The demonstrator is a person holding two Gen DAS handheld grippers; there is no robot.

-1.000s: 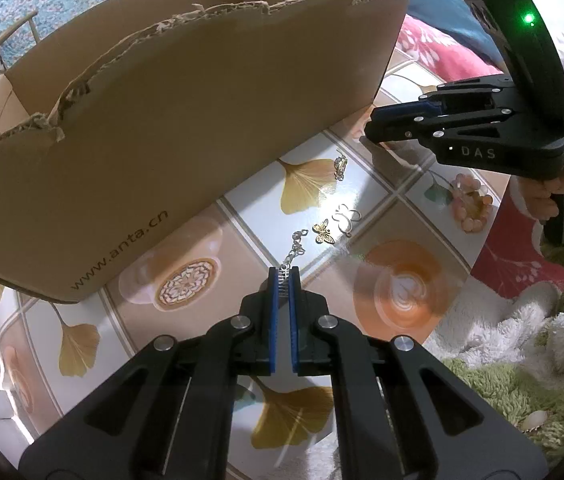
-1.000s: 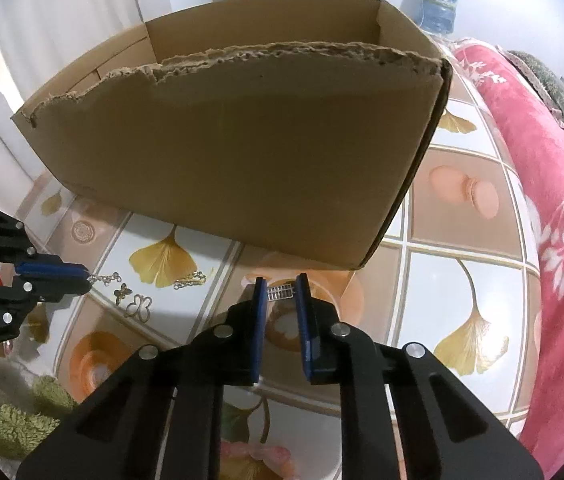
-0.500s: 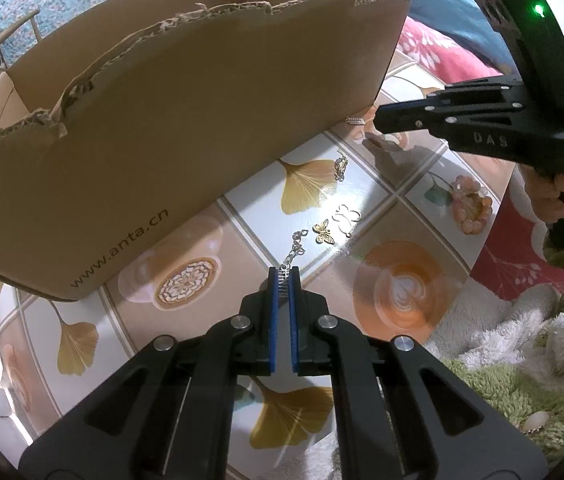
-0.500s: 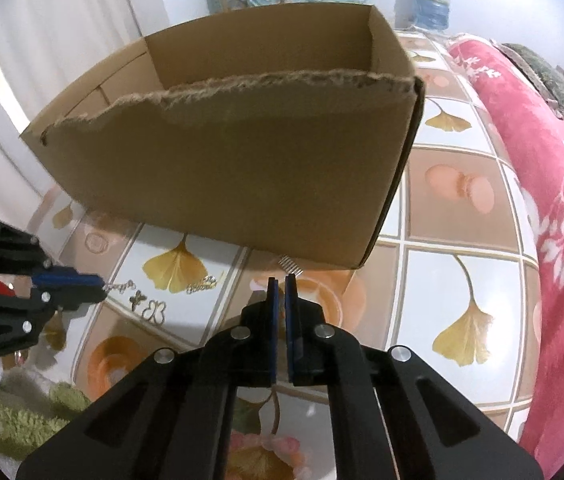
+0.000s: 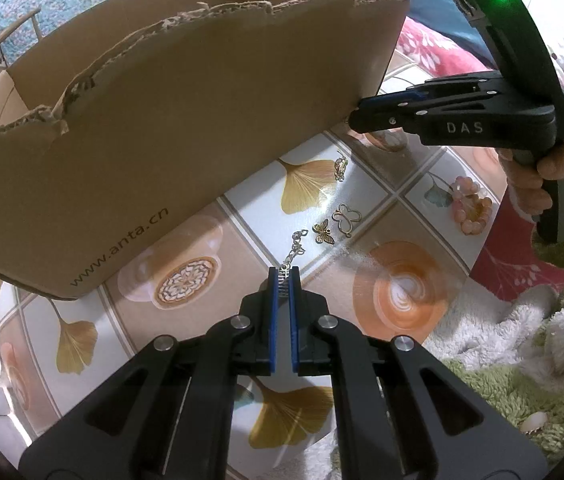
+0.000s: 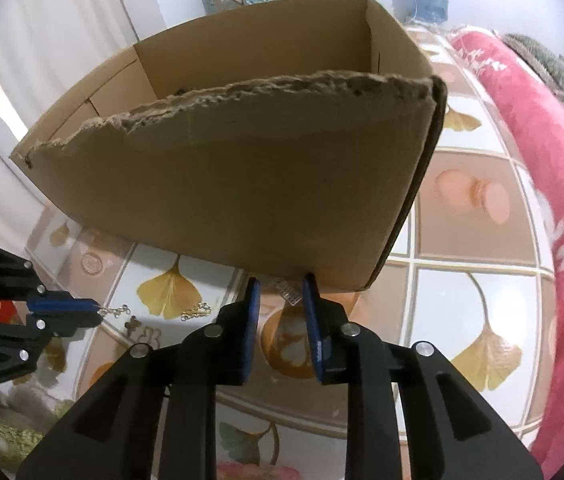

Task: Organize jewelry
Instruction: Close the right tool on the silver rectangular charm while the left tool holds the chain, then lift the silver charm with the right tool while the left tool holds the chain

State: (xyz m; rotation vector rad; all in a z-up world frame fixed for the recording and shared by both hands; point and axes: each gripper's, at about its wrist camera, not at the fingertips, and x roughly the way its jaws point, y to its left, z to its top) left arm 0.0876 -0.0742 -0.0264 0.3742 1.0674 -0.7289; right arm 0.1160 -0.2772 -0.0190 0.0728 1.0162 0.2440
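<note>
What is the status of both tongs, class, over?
Left tongs shut on silver chain. Right tongs open around small silver piece at cardboard box base. Box wall close ahead; butterfly charms loose on table.

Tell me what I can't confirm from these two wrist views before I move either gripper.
- Cardboard box contents: both views, the torn front wall hides the floor inside.
- Small silver piece between the right gripper fingers: right view, too small to identify or to tell whether it is touched.
- Chain in the left gripper: its pinched end is hidden between the pads.
- Pink beads: left view, partly behind the right gripper's handle.
</note>
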